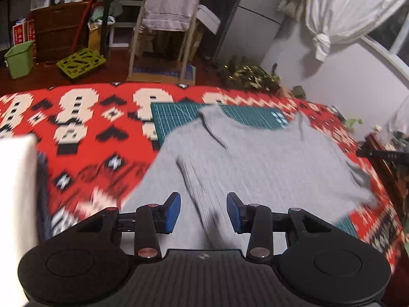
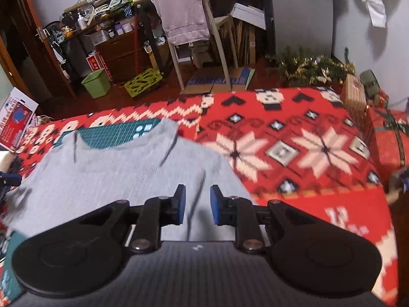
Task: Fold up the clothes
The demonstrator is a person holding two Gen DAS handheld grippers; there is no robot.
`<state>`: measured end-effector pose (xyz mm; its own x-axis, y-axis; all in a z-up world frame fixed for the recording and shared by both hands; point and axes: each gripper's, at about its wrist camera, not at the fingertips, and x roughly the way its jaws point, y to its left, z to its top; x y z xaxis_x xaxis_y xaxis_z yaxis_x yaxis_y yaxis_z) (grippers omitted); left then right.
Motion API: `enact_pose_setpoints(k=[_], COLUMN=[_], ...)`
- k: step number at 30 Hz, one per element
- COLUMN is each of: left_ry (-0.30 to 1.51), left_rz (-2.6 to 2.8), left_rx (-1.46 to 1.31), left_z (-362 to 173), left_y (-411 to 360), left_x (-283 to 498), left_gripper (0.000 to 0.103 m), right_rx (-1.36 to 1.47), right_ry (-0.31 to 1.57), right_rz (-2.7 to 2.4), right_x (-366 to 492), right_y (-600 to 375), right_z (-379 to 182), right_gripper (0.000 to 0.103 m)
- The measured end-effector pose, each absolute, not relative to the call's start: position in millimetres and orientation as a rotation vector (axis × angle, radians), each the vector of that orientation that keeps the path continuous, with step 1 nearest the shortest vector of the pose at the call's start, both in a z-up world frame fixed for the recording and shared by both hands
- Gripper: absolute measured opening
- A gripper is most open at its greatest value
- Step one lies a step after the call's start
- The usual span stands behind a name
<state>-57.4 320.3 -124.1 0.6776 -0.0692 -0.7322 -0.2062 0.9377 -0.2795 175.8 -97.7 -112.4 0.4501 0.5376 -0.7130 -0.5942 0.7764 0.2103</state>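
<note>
Grey ribbed knit sweater (image 1: 255,158) lies spread flat on the table, neckline at the far end, body running toward both cameras; in the right wrist view the same sweater (image 2: 122,176) fills the left half of the tabletop. A few long creases run down the fabric, both frames motion-blurred so finer texture is unreadable. Its far edge overlaps a dark green gridded cutting mat (image 1: 179,113), which shows through the neck opening in the right wrist view (image 2: 115,135). Mat and sweater both sit on a red patterned tablecloth with white and black knit-style motifs (image 1: 84,133), snowflake motifs on the right side (image 2: 294,153). Left gripper (image 1: 203,211): black body, blue pads, jaws apart with a wide gap, nothing between them, above the near part of the sweater; contact with the cloth can't be told. Right gripper (image 2: 197,204): jaws apart too, narrower gap, empty, above the sweater's near right portion close to its edge. Beyond the table: white chair with a pale towel draped over its back (image 2: 186,12), green plastic bin (image 2: 97,83) on the floor, tied white curtain (image 1: 345,10) by the window.
</note>
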Motion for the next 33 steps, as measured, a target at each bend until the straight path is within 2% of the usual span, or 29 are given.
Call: enact_pose_setpoints(k=[9,10,11,12,13,15,18,25,30,32,33], left_ry=[0.839,0.84,0.841,0.842,0.842,0.831,0.806,0.699,0.752,0.771,0.776], left_rz=[0.101,0.095,0.09,0.095,0.102,0.125,0.132,0.144,0.161,0.169,0.182], left_rx=[-0.266,-0.28,-0.295,-0.302,-0.308,-0.298,-0.308,-0.197,-0.184,-0.192,-0.195], left_z=[-135,-137,-140,-142,-144,-145,-143,-114,-130,-137,-140], left_y=[316,317,318,319,319,318,318,307,312,314,314], left_x=[-22,-20,-18,-18,-17,-19,-24,-31,-16,-15,-15], left_gripper=[0.038,0.038,0.038,0.033,0.022,0.012,0.006,0.005,0.005,0.007,0.013], right_rx=[-0.193,-0.204,-0.214,-0.222,-0.227,-0.231,-0.228,-0.189,-0.187,-0.185,-0.175], right_ry=[0.845,0.843,0.838,0.833,0.829,0.823,0.783,0.692,0.748,0.766,0.77], right_rz=[0.653,0.65,0.648,0.647,0.648,0.651,0.649,0.631,0.617,0.607,0.601], right_x=[184,183,181,180,179,177,173,174,189,192,192], right_y=[-56,-55,-55,-54,-54,-55,-57,-64,-61,-63,-65], right_z=[-139,-140,-140,-141,-140,-140,-134,-109,-126,-133,-134], right_gripper=[0.023,0.019,0.009,0.005,0.004,0.003,0.002,0.001,0.002,0.004,0.005])
